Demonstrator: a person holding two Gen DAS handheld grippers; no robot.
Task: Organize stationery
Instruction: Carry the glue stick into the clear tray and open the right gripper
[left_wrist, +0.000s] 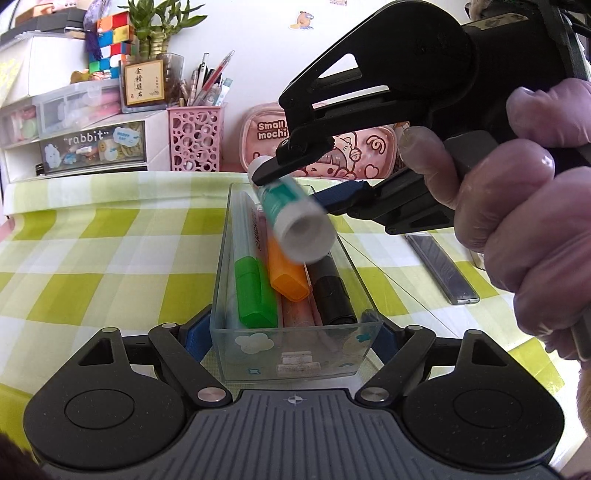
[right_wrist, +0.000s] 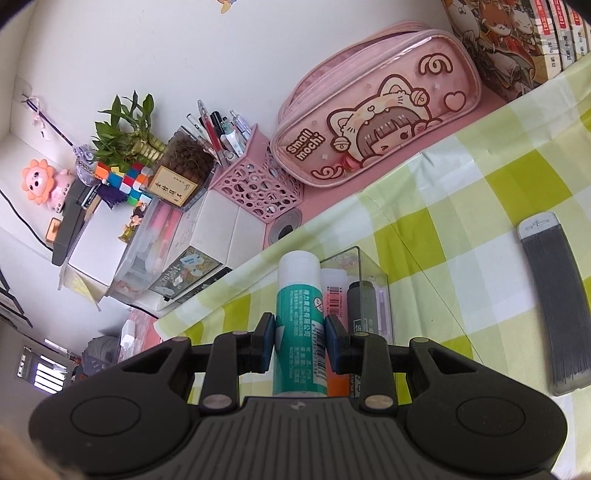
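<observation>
The right tongs (right_wrist: 300, 341) clamp a green-and-white glue stick (right_wrist: 300, 325) by its body, poised above the clear organizer box (left_wrist: 295, 334), which the left tongs (left_wrist: 291, 338) pinch at its near end. The box already holds a green highlighter (left_wrist: 255, 295), an orange one (left_wrist: 286, 273) and a black marker (left_wrist: 332, 291). Released from here, the round stick could bounce off them and roll onto the checked worktop (left_wrist: 92, 258). Its height above them is hard to judge; the stick looks blurred.

Bamboo plant (right_wrist: 127, 129), puzzle cube (left_wrist: 110, 40), lion toy (right_wrist: 40, 184) by the wall
</observation>
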